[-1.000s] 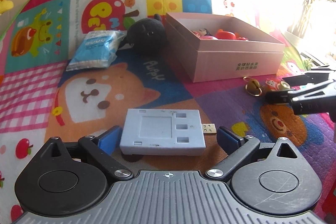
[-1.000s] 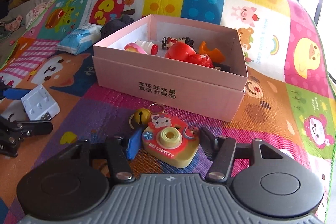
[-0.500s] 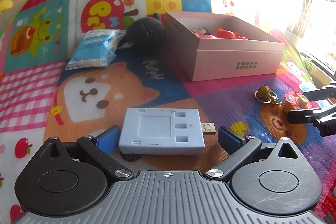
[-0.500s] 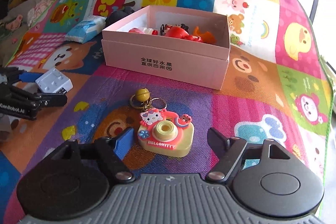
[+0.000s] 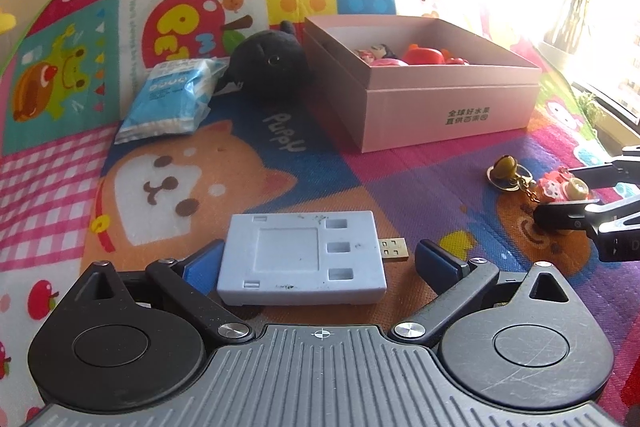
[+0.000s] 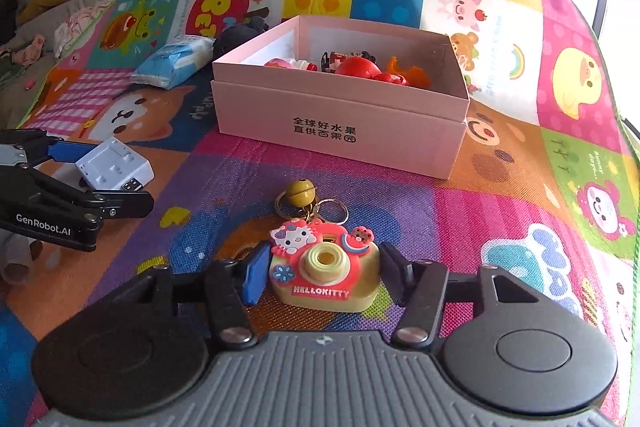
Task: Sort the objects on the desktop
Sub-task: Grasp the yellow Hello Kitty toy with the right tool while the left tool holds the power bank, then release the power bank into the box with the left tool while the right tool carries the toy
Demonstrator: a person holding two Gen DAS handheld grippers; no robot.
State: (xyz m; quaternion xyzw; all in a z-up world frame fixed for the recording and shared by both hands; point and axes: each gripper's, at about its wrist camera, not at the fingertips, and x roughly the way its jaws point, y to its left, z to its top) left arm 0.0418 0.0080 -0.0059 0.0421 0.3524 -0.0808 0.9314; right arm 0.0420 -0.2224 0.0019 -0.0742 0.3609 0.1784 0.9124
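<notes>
My pink cardboard box [image 6: 340,131] holds small red and orange toys [image 6: 360,67]. My right claw [image 6: 322,275] is closing around the yellow-and-red rubber camera keyring [image 6: 324,273]. My left claw [image 5: 320,263] sits open around the pale blue plastic block [image 5: 302,263].

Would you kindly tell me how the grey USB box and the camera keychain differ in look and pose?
The grey USB box is flat, rectangular and plain grey; the camera keychain is chunky, red and cream, with a cartoon cat.
The box has a gold plug at one end; the keychain trails rings and a brass bell.
The box lies flat face up; the keychain stands with its lens toward the right tongs.
Both rest on the play mat outside the pink box.
</notes>
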